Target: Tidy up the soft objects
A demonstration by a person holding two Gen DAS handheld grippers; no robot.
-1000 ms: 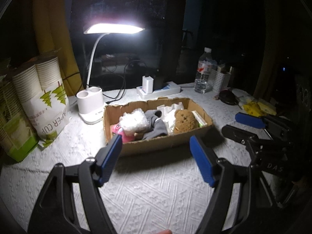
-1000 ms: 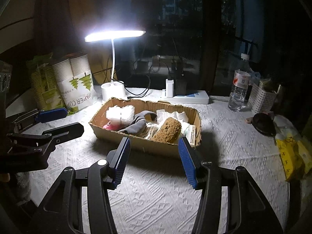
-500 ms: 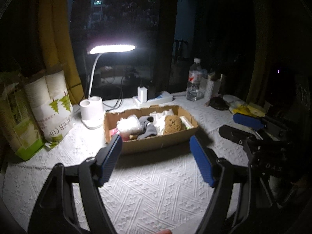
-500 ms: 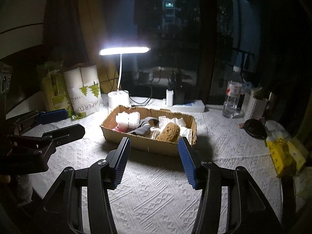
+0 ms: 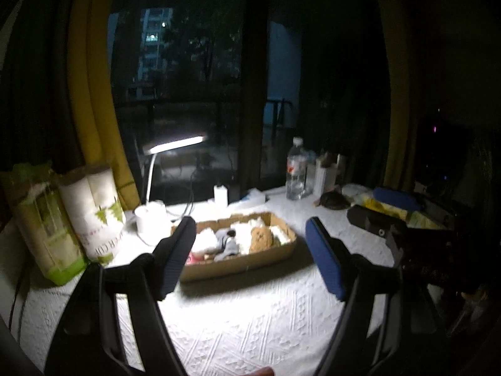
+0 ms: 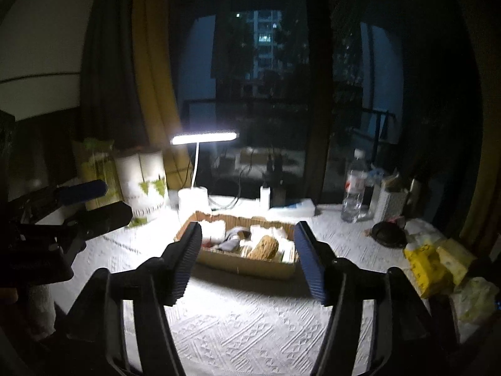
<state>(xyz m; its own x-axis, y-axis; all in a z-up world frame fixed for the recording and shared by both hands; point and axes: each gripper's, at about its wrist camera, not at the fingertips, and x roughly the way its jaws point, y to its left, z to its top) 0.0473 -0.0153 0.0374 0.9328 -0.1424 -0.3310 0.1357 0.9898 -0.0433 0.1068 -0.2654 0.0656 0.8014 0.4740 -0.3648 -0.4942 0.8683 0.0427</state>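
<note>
- As both tools hang clear of the table [image 6: 250, 329], left gripper [image 5: 250, 257] and right gripper [image 6: 247, 258] have jaws spread wide, holding nothing.
- Cardboard box [image 6: 250, 264]: shallow, mid-table under the lamp [image 6: 203, 136], holding the soft objects.
- Brown sponge [image 6: 266, 247]: coarse, rounded.
- Grey cloth [image 5: 230, 244]: limp, crumpled.
- Advice: approach from above, pinch gently at mid-bulk.

Cardboard box [image 5: 241, 263] near left corner: hidden behind a finger [image 5: 175, 257] of the left gripper [image 5: 250, 261].
Box contents: blurred; brown lump [image 6: 264, 247], grey cloth [image 5: 227, 246] and white pieces [image 6: 214, 230] not identifiable further.
Print on paper-cup sleeve [image 5: 94, 213]: smeared, partly legible only.
Right gripper [image 6: 247, 263] handles: cut off at bottom edge.
Room beyond lamp [image 6: 203, 136]: too dark to make out.
</note>
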